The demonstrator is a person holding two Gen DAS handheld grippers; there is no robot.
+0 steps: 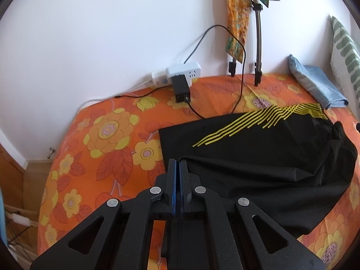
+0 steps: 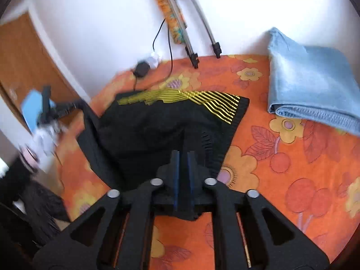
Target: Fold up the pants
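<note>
My left gripper [image 1: 179,164] is pressed together, its blue-lined fingers [image 1: 173,180] meeting with no gap I can see, and a fold of the black pants [image 1: 258,157] comes right up to the tips; the edge of the cloth appears caught between them, lifted in a ridge that runs off to the right. The pants lie on the bed [image 1: 101,157], which is covered in an orange sheet printed with yellow flowers. Yellow stripes [image 1: 258,121] cross the far part of the garment.

My right gripper [image 2: 182,155] stands slightly spread, a narrow gap showing between its two blue pads. Black cloth lies under and around the fingers, but I cannot tell whether any of it is pinched. From this side the pants spread out ahead of me, bunched and creased, with the yellow stripes along their far edge.

A folded light-blue towel [image 2: 315,78] sits on the bed to the right of the pants, apart from them. By the wall a white power strip [image 1: 182,72] with a black adapter [image 1: 181,90] rests at the bed's edge, its cable [image 1: 241,78] trailing across the sheet toward the pants. Two tripod legs [image 2: 202,22] stand on the bed against the wall, with a patterned orange cloth [image 1: 236,22] hanging beside them.
</note>
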